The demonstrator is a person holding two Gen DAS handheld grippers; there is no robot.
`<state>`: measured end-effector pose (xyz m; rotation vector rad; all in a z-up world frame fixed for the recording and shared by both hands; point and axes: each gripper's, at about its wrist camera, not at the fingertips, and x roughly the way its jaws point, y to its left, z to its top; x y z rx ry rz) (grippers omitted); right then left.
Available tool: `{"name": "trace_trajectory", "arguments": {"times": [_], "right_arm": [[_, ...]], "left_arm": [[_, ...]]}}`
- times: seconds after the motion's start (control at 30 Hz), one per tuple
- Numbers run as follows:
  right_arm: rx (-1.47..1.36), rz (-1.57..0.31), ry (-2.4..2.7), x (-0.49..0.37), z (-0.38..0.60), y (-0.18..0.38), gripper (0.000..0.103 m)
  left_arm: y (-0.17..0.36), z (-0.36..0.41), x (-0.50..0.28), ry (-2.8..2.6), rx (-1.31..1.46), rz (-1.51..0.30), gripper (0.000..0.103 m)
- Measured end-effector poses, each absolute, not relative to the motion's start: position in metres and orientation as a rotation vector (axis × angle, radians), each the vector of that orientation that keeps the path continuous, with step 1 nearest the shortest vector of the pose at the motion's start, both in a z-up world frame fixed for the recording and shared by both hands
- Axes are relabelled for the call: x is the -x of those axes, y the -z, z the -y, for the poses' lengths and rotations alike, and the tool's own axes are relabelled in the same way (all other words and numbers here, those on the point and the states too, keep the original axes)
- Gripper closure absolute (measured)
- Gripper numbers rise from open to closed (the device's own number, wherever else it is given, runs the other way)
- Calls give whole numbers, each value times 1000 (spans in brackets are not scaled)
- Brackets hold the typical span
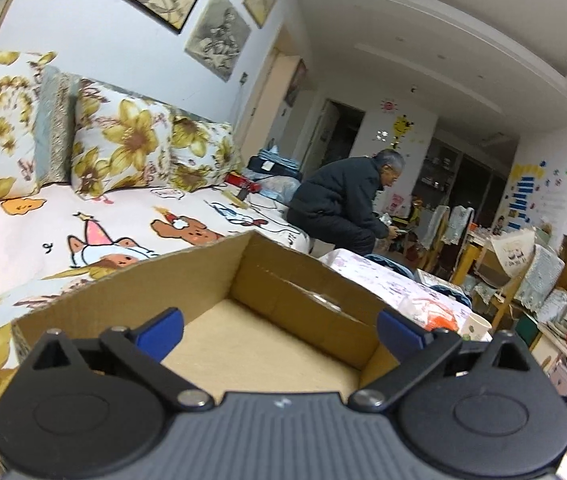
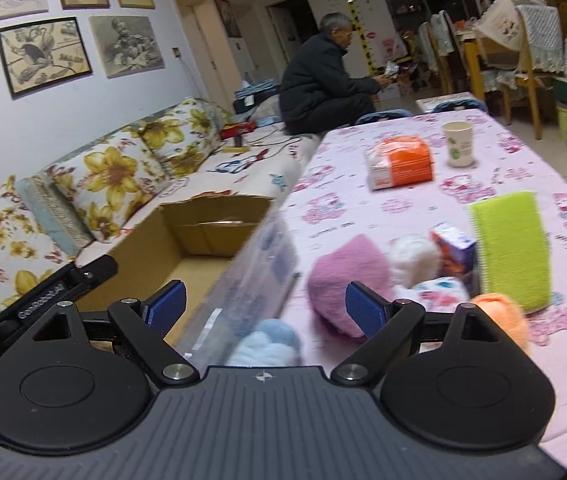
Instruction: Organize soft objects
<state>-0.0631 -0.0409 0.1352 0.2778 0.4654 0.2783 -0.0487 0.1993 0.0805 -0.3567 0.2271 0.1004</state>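
Left to right. My left tongs [image 1: 279, 326] are standing wide, nothing btwn the blue pads, and are hovering over the open cardboard box [image 1: 243, 264]. The box interior is showing bare in the left wrist view. The box is sitting beside the sofa [image 1: 95, 216] w/ floral cushions along its back.

My right tongs [image 2: 263, 306] are also gaping wide, pads gripping nothing. Btwn them a clear plastic bag [image 2: 257, 268] is appearing blurred, at the box's right wall; I cannot tell whether it is resting on the box edge or in mid-air. A pale blue fluffy item [image 2: 267, 346] is lying just in front of the tongs body.

On the tabletop [image 2: 363, 204], pink printed cloth: a purple soft item [image 2: 347, 276] is lying just beyond the right pad, a white fluffy one [image 2: 413, 258] beside it, then a small printed carton [image 2: 453, 248], a patterned white soft item [image 2: 439, 294] and an orange soft item [image 2: 501, 312] at the near edge. A green scrub-type pad [image 2: 511, 248] is lying flat to the right of these. Farther back: an orange-and-white packet [image 2: 401, 162] and a paper cup [image 2: 458, 142], upright.

A person in a dark jacket [image 2: 315, 76] is sitting at the sofa's far end, well apart.
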Motion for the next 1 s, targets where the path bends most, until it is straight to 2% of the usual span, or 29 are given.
{"name": "trace_trajectory", "arguments": {"times": [0.3, 1.0], "right_arm": [[-154, -347, -71, 75, 47, -138, 0], [-123, -338, 18, 81, 92, -125, 0]], "left_arm": [[-82, -176, 53, -35, 301, -183, 1], [-76, -115, 59, 204, 151, -172, 1]]}}
